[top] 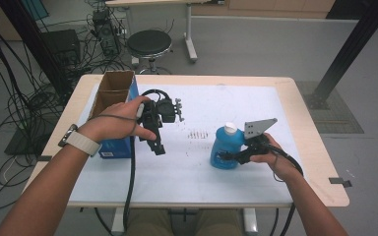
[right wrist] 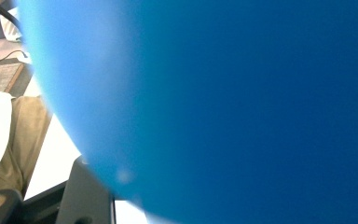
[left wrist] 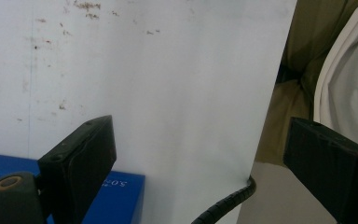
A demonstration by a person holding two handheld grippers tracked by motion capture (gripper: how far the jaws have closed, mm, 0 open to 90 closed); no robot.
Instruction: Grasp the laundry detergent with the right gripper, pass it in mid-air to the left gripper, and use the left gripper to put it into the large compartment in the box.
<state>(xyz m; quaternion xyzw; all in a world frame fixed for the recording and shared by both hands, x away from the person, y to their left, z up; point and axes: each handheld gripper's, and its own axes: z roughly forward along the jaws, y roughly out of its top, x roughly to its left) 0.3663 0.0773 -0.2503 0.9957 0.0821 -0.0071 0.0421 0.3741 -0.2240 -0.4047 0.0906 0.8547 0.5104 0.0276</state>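
The workplace is a light wooden table (top: 309,129) covered by a white sheet (top: 211,103), standing on a grey floor with a round black stool (top: 149,43) beyond the far edge and loose cables (top: 17,98) massed to the left. A blue bottle (top: 224,147) with a white cap (top: 231,128) stands upright on the sheet, right of centre and towards the near edge. The right gripper (top: 226,157) is closed on the bottle's lower body from the right side, the person's right hand (top: 270,152) wrapped round the gripper's body and a grey three-cornered plate (top: 259,128) rising above it. In the right gripper view the bottle's blue wall (right wrist: 223,107) sits hard against the lens, with one dark jaw visible at the lower left beside it. The left gripper (top: 158,147) is held above the sheet left of centre, well apart from the bottle, pointing down towards the near edge; its jaws stand wide apart with nothing between them, as the left gripper view confirms, where bare white sheet (left wrist: 168,93) shows in the gap. The left hand (top: 123,118) grips its body, a pale watch strap (top: 81,141) on the wrist. Just left of that gripper stands an open cardboard box (top: 114,91) with blue sides. Small brown marks (top: 198,133) spot the sheet between the two grippers.
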